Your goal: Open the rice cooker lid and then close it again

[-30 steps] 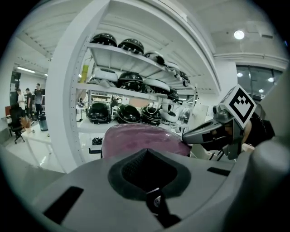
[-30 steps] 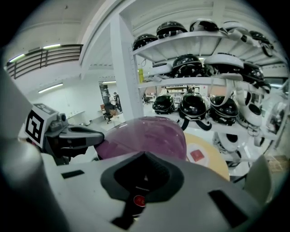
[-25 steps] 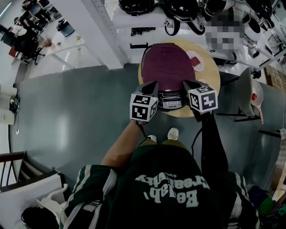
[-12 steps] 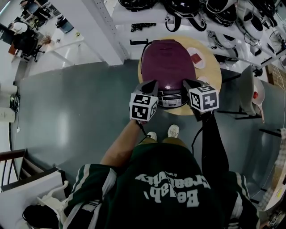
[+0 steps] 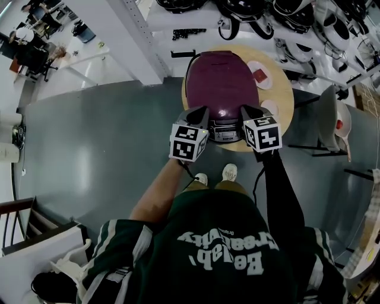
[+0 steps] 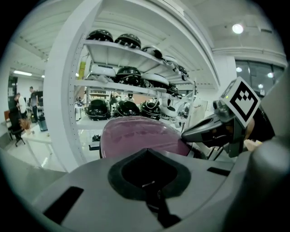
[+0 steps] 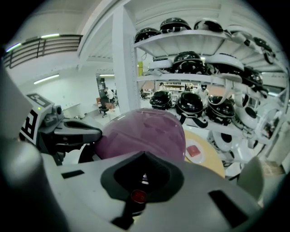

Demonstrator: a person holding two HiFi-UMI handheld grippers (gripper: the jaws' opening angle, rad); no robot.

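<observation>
**Cooker, lid down, 2 grippers at its front**

Head view: 1 cooker (image 5: 225, 132) stands on a round wooden table (image 5: 286, 89). Its purple lid (image 5: 221, 86) lies flat and closed. The left gripper (image 5: 200, 110) sits at the cooker's front left edge and the right gripper (image 5: 243, 109) at its front right edge, with the control panel between them. Both tips point at the lid's front rim; contact cannot be told from here. 2 plates are on the table to the right of the cooker: the far plate (image 5: 259, 74) bears a small red item, and the near plate (image 5: 270, 108) is beside the right gripper. 2 shoes (image 5: 230, 173) stand on the grey floor (image 5: 95, 148) below the table. Shelves (image 5: 196, 24) with dark helmets (image 5: 249, 10) lie beyond.

Left gripper view: the left gripper's (image 6: 146, 152) jaws are pressed together, with nothing between them, only a diamond-shaped notch. The lid (image 6: 136, 136) lies just ahead. The right gripper (image 6: 188, 134) comes in from the right, its tip at the lid's edge. Helmets (image 6: 127, 108) sit on the shelves behind.

Right gripper view: the right gripper's (image 7: 144, 156) jaws are pressed together and hold nothing. 1 small red spot shows in the notch; what it is cannot be told. The lid (image 7: 145, 133) is just ahead and the left gripper (image 7: 97, 132) is at its left edge. The table (image 7: 210, 158) and the plate (image 7: 193, 151) with the red item show to the right.
</observation>
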